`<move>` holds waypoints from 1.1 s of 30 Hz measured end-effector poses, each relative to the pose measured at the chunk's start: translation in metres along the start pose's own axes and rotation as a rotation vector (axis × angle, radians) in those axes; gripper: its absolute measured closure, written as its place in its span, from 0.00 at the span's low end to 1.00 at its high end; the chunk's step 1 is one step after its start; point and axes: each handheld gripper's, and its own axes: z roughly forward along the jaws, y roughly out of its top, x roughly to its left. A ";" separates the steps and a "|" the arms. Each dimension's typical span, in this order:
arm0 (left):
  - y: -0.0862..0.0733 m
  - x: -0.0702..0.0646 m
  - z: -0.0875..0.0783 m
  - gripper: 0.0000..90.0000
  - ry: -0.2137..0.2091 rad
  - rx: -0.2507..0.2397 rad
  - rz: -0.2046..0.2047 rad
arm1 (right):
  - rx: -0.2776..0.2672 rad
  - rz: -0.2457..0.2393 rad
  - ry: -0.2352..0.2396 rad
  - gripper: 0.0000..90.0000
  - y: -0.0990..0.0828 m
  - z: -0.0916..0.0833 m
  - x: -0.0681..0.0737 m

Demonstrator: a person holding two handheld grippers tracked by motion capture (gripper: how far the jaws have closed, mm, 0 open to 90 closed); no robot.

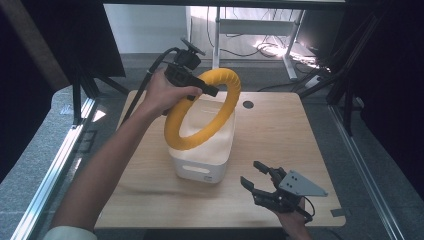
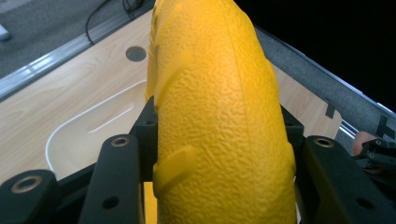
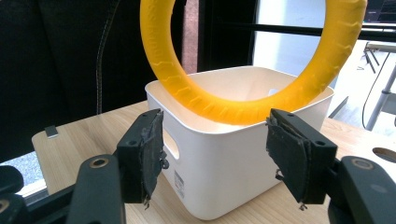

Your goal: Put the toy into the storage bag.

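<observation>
The left hand-held gripper [image 1: 202,85] is seen in the high view clamped on the upper left of a big yellow ring [image 1: 200,127], which is held upright and slightly tilted with its lower arc dipped into a white bin [image 1: 200,167] sitting mid-counter [image 1: 280,135]. The right hand-held gripper [image 1: 257,182] is parked near the front edge of the counter, well apart from the bin, jaws spread wide and nothing in them. In the left gripper view, the ring [image 2: 219,107] is squeezed between the two black jaws, with the bin's rim [image 2: 88,114] and a round hole in the counter [image 2: 136,53] visible behind; the contact faces themselves are covered by the ring, so how deep the bite goes can't be told. In the right gripper view, the wide-open hand-held gripper [image 3: 215,158] is pointed at the bin's side wall [image 3: 224,172], and the ring [image 3: 219,109] is seen crossing over the rim. What could go wrong, probably: the ring is held at one spot only, so it could swing or twist in the grip, and if it's lowered off-centre the rim could be caught and the light-looking bin tipped or dragged. The ring's top is cut off in the right gripper view, and whether its bottom touches the bin floor is hidden.
</observation>
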 end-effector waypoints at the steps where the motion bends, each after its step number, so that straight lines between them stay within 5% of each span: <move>1: -0.001 0.001 0.002 0.57 -0.001 0.003 -0.003 | -0.001 -0.001 -0.002 0.41 0.000 0.000 0.000; 10: -0.010 0.009 0.024 0.57 -0.003 0.056 0.004 | 0.000 0.009 -0.002 0.41 -0.004 0.001 0.000; 17: -0.016 0.015 0.032 0.57 -0.011 0.043 -0.037 | -0.001 0.012 -0.007 0.41 -0.008 0.002 -0.002; 33: -0.030 0.027 0.052 0.56 -0.004 0.083 -0.061 | 0.002 0.024 -0.001 0.41 -0.014 0.004 -0.002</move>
